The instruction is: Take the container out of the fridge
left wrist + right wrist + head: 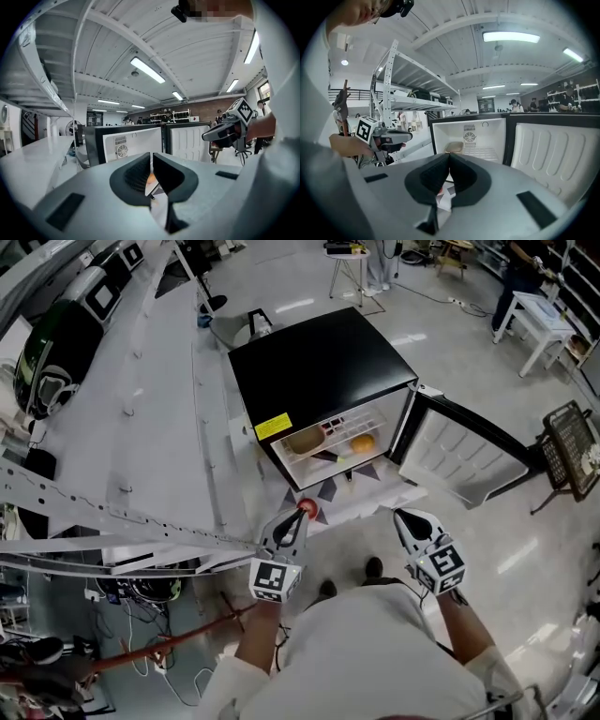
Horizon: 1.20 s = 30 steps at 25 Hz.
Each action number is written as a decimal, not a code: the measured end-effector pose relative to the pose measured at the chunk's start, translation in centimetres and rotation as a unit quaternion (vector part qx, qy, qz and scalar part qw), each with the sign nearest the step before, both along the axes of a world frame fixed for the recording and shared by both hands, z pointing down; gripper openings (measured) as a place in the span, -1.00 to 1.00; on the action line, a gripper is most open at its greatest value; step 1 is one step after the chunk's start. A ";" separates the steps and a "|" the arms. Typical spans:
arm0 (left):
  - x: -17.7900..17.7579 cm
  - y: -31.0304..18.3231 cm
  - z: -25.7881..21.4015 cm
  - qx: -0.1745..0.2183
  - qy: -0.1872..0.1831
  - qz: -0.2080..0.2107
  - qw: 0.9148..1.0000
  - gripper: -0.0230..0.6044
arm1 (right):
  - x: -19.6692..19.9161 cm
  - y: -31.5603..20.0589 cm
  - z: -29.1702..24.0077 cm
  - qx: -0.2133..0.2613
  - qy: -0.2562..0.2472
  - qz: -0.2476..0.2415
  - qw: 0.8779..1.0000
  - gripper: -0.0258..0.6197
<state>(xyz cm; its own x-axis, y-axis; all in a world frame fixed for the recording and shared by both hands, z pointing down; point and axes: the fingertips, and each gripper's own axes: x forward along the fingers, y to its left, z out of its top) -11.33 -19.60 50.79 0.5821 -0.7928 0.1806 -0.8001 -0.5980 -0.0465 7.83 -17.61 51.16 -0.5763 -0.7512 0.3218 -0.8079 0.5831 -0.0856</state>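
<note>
Here, the mini fridge (319,371) stands on the floor with its door (469,451) swung wide to the right. The container (305,440), a shallow tan dish, sits on the upper wire shelf (375,426) in the left half of the compartment. A round orange item (362,442) lies to its right, apart from it.

Both tools hang short of the opening, outside the fridge. The left gripper (298,515) has its jaws pressed together with nothing between them, and the right gripper (401,514) is likewise closed and empty.

The container lies straight ahead of the left gripper, almost in line with it, so the left hand is judged the nearer. Its long side appears to run across the shelf, parallel to the opening.

The right gripper view shows the container's front wall, with the fan grille (469,137) behind it. In the left gripper view the container is not visible, because that gripper's own body covers the lower part of the compartment.
</note>
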 end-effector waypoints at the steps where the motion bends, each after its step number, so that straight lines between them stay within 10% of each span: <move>1: 0.4 -0.4 0.0 0.004 -0.013 -0.001 1.000 -0.91 | 0.0 -0.3 0.1 -0.001 -0.002 -0.006 1.000 -0.90; 18: 4.7 -9.2 4.8 0.016 -0.181 -0.024 0.983 -0.79 | 2.1 -4.6 2.4 -0.014 -0.025 -0.065 0.997 -0.90; 30: 5.3 -16.2 12.0 -0.005 -0.353 -0.046 0.935 -0.36 | 3.0 -5.9 3.7 -0.030 -0.035 -0.086 0.995 -0.90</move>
<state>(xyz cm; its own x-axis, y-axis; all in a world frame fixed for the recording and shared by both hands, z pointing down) -6.06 -35.75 62.74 0.2445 -0.8301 0.5012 -0.6206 -0.5311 -0.5769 10.79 -23.46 54.89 -0.7179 -0.6200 0.3166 -0.6869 0.7048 -0.1774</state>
